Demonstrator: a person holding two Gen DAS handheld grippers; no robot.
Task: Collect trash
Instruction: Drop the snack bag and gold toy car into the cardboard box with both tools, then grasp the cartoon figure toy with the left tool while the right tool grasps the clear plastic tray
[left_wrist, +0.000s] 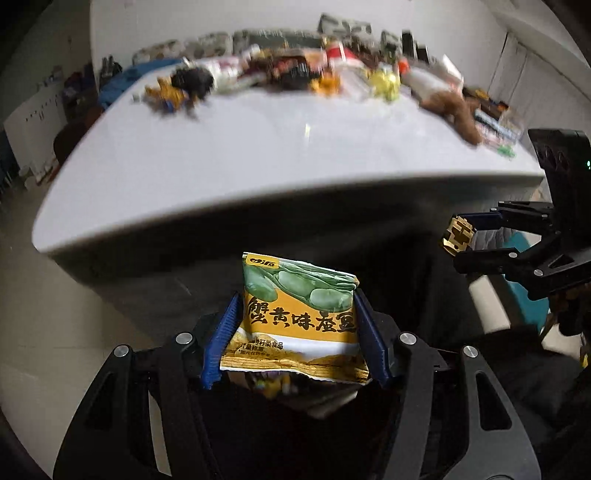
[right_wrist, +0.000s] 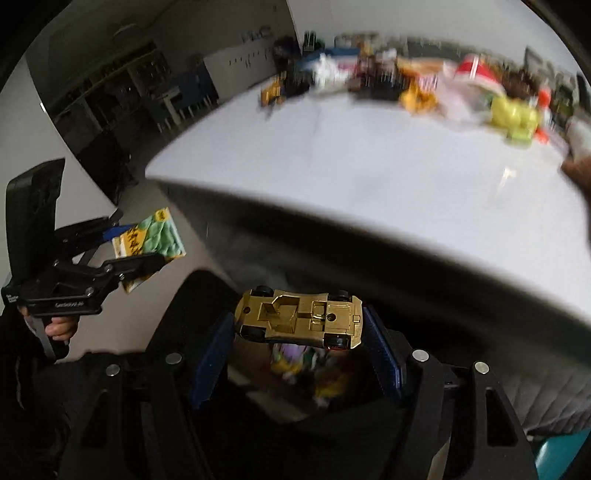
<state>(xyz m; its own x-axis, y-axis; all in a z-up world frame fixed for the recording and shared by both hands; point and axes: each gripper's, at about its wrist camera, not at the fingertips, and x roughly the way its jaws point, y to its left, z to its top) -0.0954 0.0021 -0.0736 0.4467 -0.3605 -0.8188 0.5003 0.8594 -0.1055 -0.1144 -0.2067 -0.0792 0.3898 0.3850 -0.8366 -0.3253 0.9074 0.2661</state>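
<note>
**Both claws carry their finds off the surface**

The snack packet (left_wrist: 301, 317) is a flat pouch, green broad beans pictured on top, an orange band below with large black Chinese characters and a small yellow logo in the corner; the small print is unreadable. It sits clamped between the blue pads of the left claw (left_wrist: 295, 332), held in the air in front of the white surface (left_wrist: 258, 155). The right claw (right_wrist: 299, 328) grips a gold toy car (right_wrist: 301, 319) underside-up, end to end between its pads, over a dark container holding blurred colourful items. A blurred heap of clutter (left_wrist: 295, 74) lines the surface's far edge.
</note>
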